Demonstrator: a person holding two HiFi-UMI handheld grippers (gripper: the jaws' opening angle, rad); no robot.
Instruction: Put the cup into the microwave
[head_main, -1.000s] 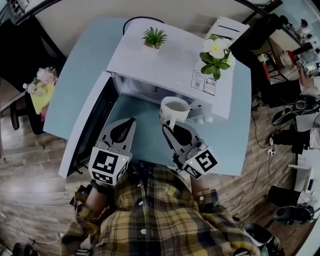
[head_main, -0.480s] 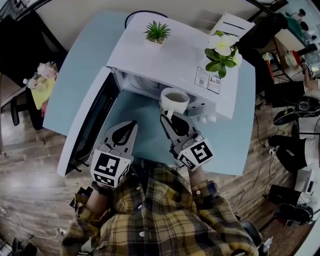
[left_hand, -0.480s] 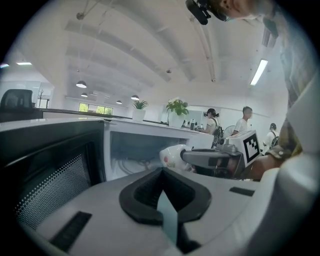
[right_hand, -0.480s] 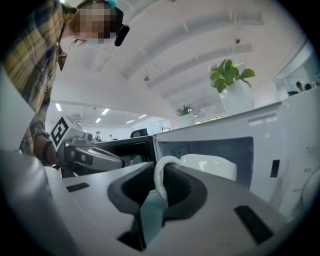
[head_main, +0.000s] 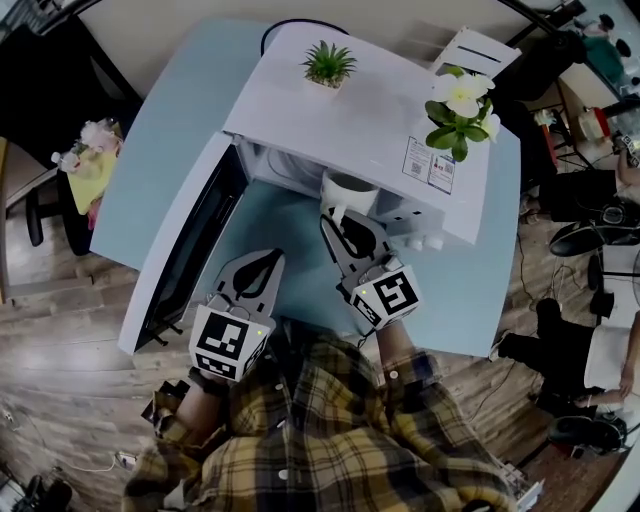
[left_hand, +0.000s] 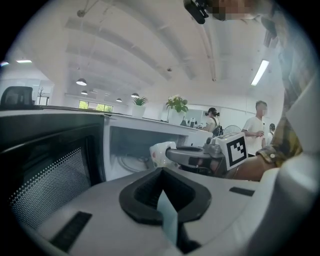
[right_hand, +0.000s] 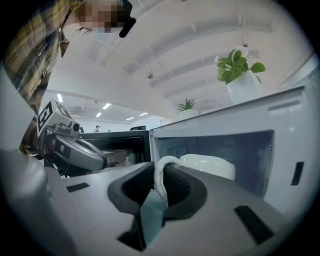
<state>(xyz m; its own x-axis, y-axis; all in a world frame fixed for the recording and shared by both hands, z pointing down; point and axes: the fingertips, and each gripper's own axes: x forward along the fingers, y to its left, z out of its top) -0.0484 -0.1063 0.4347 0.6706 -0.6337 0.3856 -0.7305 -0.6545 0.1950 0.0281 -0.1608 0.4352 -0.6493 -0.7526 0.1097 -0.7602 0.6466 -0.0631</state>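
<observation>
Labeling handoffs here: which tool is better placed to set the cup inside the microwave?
Right. The right tool grips the cup by its handle, with the cup at the mouth of the open microwave. The left tool is shut, empty, and farther back from the opening.

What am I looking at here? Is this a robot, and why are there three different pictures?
It is no robot. A person in a plaid shirt holds a hand-held gripper in each hand. The head view looks down from a camera on the person's head. The other two pictures come from cameras riding on each gripper. A blue table carries a white microwave with its door open, and a green plant and a flowering plant on top. The right gripper grips a white cup by its handle, at the microwave's opening. The left gripper is shut and empty.
</observation>
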